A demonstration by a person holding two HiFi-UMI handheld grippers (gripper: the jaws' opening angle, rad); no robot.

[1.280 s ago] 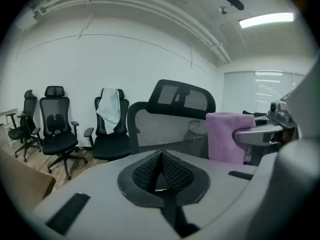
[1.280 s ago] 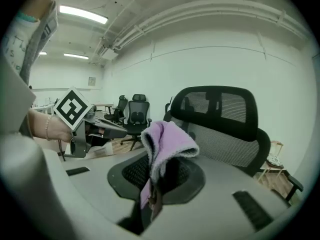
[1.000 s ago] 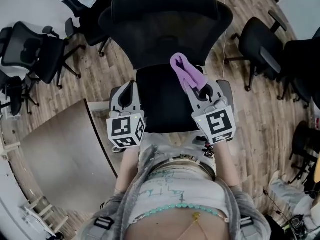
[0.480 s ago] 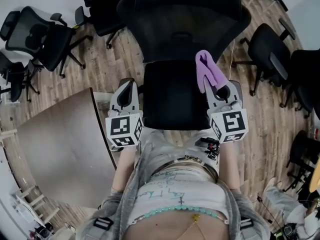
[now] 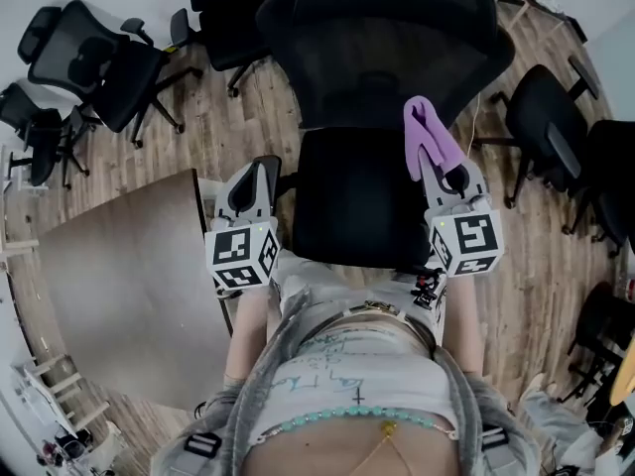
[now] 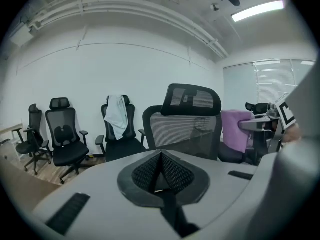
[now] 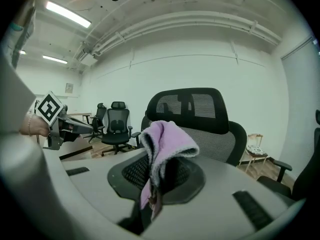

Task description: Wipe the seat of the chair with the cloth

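The black office chair stands in front of me, its seat (image 5: pixel 352 201) below the mesh backrest (image 5: pixel 387 48). A purple cloth (image 5: pixel 429 139) sticks up folded from my right gripper (image 5: pixel 439 165), which is shut on it and hovers by the seat's right edge, above it. In the right gripper view the cloth (image 7: pixel 165 149) drapes over the jaws of the right gripper (image 7: pixel 155 184), with the headrest (image 7: pixel 190 106) beyond. My left gripper (image 5: pixel 258 170) is beside the seat's left edge, shut with nothing in it. The left gripper view shows its own closed tips (image 6: pixel 161 156) and the backrest (image 6: pixel 192 129).
A brown wooden table (image 5: pixel 119 286) lies at my lower left. Other black office chairs stand at the upper left (image 5: pixel 89 67) and the right (image 5: pixel 556 117) on the wood floor. One chair (image 6: pixel 117 129) carries a white garment.
My right gripper has carried the cloth rightward, from over the seat's back right part to its right edge. The left gripper keeps its place at the seat's left side.
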